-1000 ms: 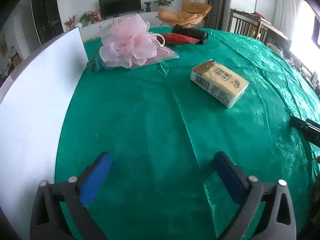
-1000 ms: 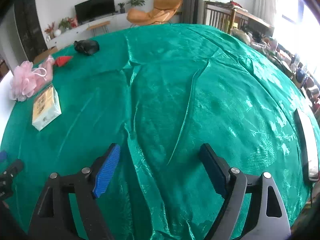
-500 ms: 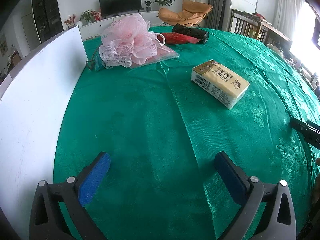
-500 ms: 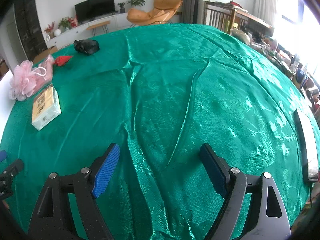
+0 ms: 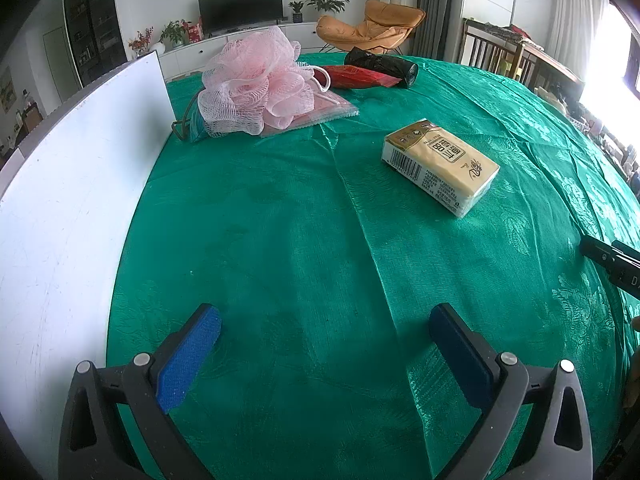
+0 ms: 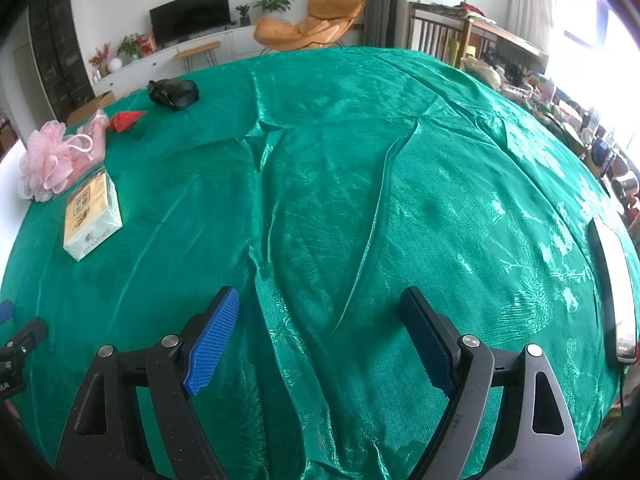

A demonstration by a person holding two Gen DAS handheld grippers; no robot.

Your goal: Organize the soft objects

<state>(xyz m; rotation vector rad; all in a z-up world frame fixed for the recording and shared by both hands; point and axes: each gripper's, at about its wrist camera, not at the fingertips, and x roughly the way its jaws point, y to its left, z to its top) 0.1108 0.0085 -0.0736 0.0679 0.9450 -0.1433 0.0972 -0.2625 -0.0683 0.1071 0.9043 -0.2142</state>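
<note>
I see the pink puff [image 5: 256, 84] at the far left of the desk [image 5: 280, 240]. It looks light and squishy. I'd pinch its middle. Both my grippers' fingers [image 5: 188, 364] are wide open, holding nothing.

Printed characters, seemingly Chinese, are seen upside down in a dark panel on the top face of the yellow tissue pack [image 5: 440, 164], with a barcode and lines of fine print on its side, too small to be read. A white letter "D" is seen on the black gripper part [image 5: 612, 264] at the right edge.
</note>
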